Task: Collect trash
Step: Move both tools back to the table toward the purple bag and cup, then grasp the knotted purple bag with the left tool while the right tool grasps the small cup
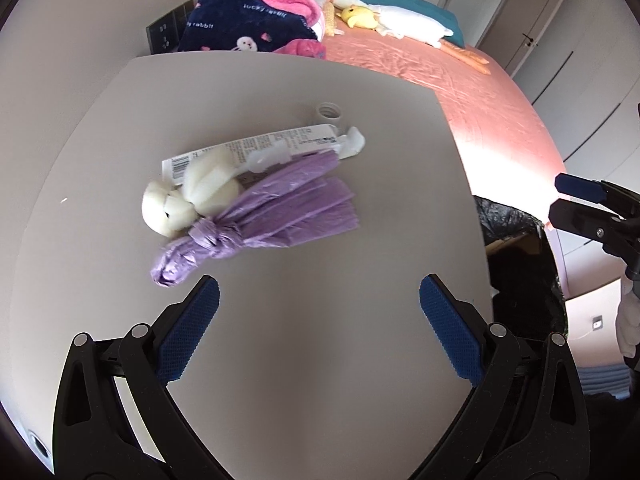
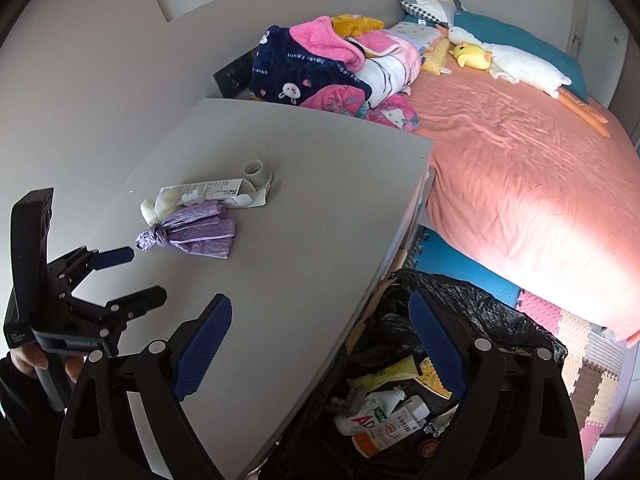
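Snagging only the loose tail of the knotted lilac plastic bag [image 1: 256, 216] looks the likeliest slip: a pinch below the knot could let the thin film slide out or drag the small cream plush rabbit [image 1: 188, 204] lying against it, and the rabbit may not be trash at all. Sweeping too low could also push the flattened white printed carton [image 1: 256, 146] toward the far edge of the grey table [image 1: 320, 340], where the white threaded bottle neck [image 1: 329, 112] stands just behind it.

Nearest, the left gripper [image 1: 320, 320] hangs over the table's near part, tilted steeply downward, jaws spread wide and empty, its left pad just short of the bag's tail. The right gripper [image 2: 320, 344] is likewise released and empty, pitched down over the table's right edge, one finger above the surface and the other above the black-lined trash bin [image 2: 520, 320] standing against that edge, already holding bottles and wrappers. Farther off, the remaining trash sits clustered mid-table toward the left edge, with the coral-sheeted bed [image 2: 520, 168] beyond.
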A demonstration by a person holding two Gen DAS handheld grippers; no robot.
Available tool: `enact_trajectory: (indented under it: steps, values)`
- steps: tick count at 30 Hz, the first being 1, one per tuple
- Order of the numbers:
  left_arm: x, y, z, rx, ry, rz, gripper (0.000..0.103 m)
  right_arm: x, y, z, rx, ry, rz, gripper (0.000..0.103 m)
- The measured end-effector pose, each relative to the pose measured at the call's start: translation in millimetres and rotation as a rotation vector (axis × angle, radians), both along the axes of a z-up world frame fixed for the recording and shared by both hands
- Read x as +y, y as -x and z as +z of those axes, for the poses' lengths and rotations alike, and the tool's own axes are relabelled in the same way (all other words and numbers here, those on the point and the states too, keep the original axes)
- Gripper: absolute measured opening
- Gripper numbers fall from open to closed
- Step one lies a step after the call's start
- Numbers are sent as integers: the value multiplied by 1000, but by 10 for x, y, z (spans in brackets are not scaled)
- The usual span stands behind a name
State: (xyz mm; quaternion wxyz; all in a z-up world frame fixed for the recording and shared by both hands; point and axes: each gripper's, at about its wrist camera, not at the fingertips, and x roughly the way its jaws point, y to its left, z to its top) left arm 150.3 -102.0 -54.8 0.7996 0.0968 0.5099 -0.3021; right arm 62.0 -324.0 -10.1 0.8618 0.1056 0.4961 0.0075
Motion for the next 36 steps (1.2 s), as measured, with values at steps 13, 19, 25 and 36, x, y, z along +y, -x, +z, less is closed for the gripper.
enact_trajectory:
  steps: [13, 19, 25, 36]
  values:
    - [144, -376, -180, 28, 10, -18, 97, 107, -308, -166, 41, -1, 24, 90]
    - [124, -450, -279, 46, 4, -50, 96, 166, -475, -228, 51, -1, 39, 90]
    - [59, -566, -344, 41, -29, -60, 96, 233, -670, -299, 55, 8, 59, 90]
    - [78, -762, -342, 34, -11, 116, 93, 301, -1003, -377, 50, -3, 51, 90]
